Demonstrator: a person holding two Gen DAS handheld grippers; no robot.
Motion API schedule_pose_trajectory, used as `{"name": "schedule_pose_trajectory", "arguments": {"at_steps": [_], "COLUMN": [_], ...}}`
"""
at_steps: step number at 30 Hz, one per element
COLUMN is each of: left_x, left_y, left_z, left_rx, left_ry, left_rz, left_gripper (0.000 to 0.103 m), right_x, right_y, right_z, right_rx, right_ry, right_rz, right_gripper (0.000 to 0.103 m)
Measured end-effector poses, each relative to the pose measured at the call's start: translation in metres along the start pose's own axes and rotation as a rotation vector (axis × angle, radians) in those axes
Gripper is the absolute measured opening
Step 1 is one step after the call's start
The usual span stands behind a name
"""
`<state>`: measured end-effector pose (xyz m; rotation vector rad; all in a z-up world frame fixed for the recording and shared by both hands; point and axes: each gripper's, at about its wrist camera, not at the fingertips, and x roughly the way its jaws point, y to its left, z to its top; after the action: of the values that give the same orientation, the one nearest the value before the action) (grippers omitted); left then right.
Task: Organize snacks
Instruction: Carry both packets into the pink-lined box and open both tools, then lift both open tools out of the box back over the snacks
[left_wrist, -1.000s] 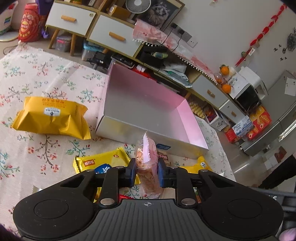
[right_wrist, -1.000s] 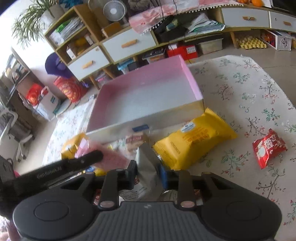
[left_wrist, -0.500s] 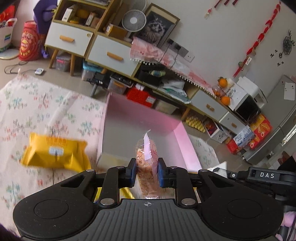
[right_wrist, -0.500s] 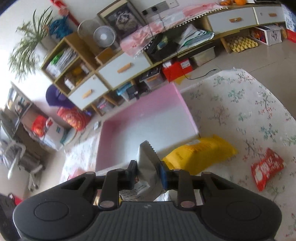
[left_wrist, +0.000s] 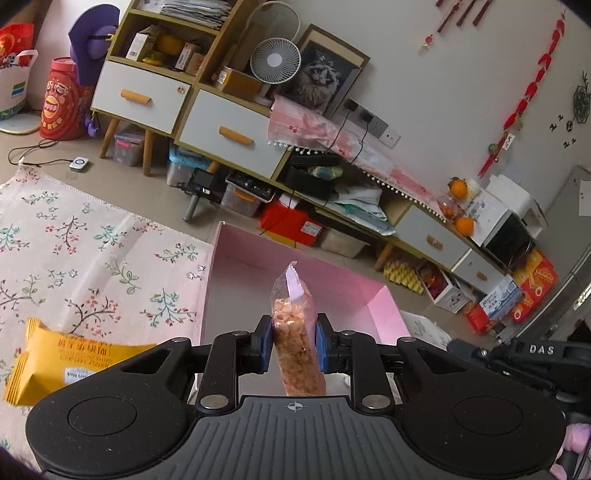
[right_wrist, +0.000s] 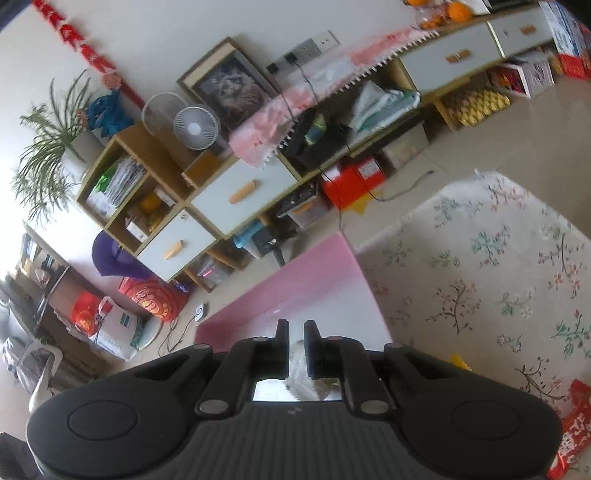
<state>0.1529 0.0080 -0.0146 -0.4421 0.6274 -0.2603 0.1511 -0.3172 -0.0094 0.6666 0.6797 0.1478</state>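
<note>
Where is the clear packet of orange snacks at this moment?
In the left wrist view, the clear snack packet stands upright, clamped in the left gripper, in front of the pink box.

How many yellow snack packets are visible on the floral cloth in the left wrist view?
1. A yellow packet lies on the floral cloth, left of the pink box. The hand-held gripper body covers the near cloth, so more may be hidden.
</note>
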Motion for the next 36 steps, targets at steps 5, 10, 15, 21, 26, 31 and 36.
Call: {"name": "schedule_pose_trajectory", "arguments": {"at_steps": [5, 10, 15, 21, 26, 31, 36], "left_x": [0.007, 0.013, 0.012, -0.004, -0.023, -0.046, -0.066], "left_y": [0.005, 0.009, 0.001, -0.014, -0.021, -0.027, -0.029], "left_z": [0.002, 0.001, -0.005, -0.015, -0.021, -0.027, -0.034], "left_rx": [0.004, 0.014, 0.075, 0.144, 0.18, 0.209, 0.219], "left_ry": [-0.01, 0.001, 0.031, 0.085, 0.131, 0.157, 0.177], "left_rz": [0.02, 0.063, 0.095, 0.101, 0.122, 0.144, 0.158], "left_gripper": [0.023, 0.042, 0.075, 0.088, 0.093, 0.096, 0.098], "right_x": [0.002, 0.001, -0.003, -0.02, -0.035, -0.049, -0.06], "right_y": [-0.008, -0.007, 0.001, 0.013, 0.025, 0.037, 0.045], "right_z": [-0.001, -0.003, -0.004, -0.005, -0.019, -0.031, -0.039], "right_rx": [0.004, 0.006, -0.048, -0.118, -0.186, -0.239, -0.274], "right_ry": [0.01, 0.018, 0.021, 0.007, 0.02, 0.006, 0.015], "right_rz": [-0.027, -0.036, -0.069, -0.084, -0.11, -0.131, -0.146], "right_gripper": [0.001, 0.011, 0.039, 0.068, 0.078, 0.088, 0.089]}}
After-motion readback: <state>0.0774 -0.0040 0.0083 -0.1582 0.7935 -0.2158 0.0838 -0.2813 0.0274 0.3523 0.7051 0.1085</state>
